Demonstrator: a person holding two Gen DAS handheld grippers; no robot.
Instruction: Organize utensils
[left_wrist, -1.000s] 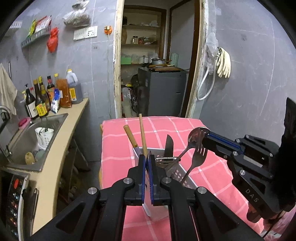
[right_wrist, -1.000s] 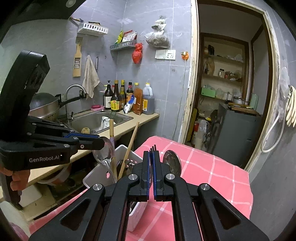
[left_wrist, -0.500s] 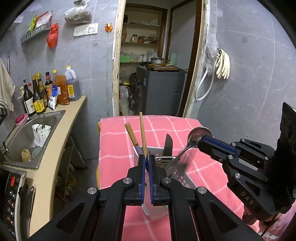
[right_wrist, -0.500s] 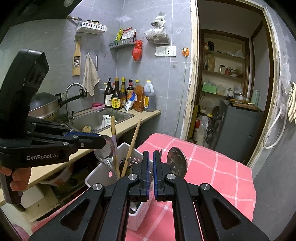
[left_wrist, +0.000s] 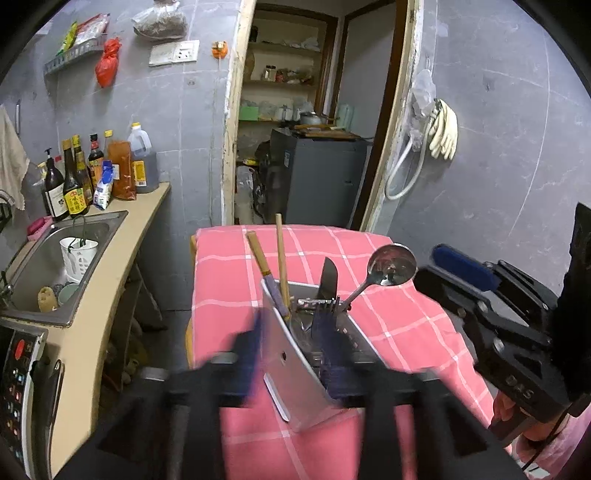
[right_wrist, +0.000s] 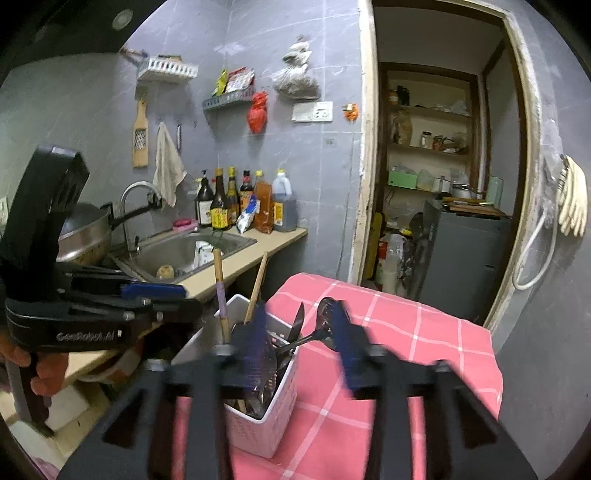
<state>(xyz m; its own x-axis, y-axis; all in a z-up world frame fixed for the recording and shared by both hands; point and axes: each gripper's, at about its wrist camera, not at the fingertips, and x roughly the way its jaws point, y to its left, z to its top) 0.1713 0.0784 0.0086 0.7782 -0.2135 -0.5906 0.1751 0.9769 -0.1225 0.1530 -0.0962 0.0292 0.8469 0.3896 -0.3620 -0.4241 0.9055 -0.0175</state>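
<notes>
A white utensil basket (left_wrist: 295, 373) (right_wrist: 266, 424) stands on the pink checked tablecloth (left_wrist: 229, 280). It holds a wooden-handled knife (left_wrist: 258, 254), a wooden stick (left_wrist: 281, 254), a dark knife blade (left_wrist: 328, 277) and a spoon (left_wrist: 391, 264) (right_wrist: 325, 317). My left gripper (left_wrist: 293, 350) hovers just before the basket, jaws opening and blurred, the pads pressing on nothing. My right gripper (right_wrist: 301, 339) hangs over the basket's right side, jaws also opening, nothing held. Each gripper shows in the other's view: the right gripper (left_wrist: 443, 275) and the left gripper (right_wrist: 166, 299).
A counter (left_wrist: 122, 258) with a steel sink (left_wrist: 55, 266) and sauce bottles (left_wrist: 74, 184) runs along the left. A stove panel (left_wrist: 18, 373) sits at lower left. Behind the table is a doorway with a grey cabinet (left_wrist: 317, 177). A grey wall (left_wrist: 498, 147) with gloves closes the right.
Both grippers were shut before; now their jaws stand apart and blurred. The fork that stood up beside the spoon a second ago sits lower in the basket.
</notes>
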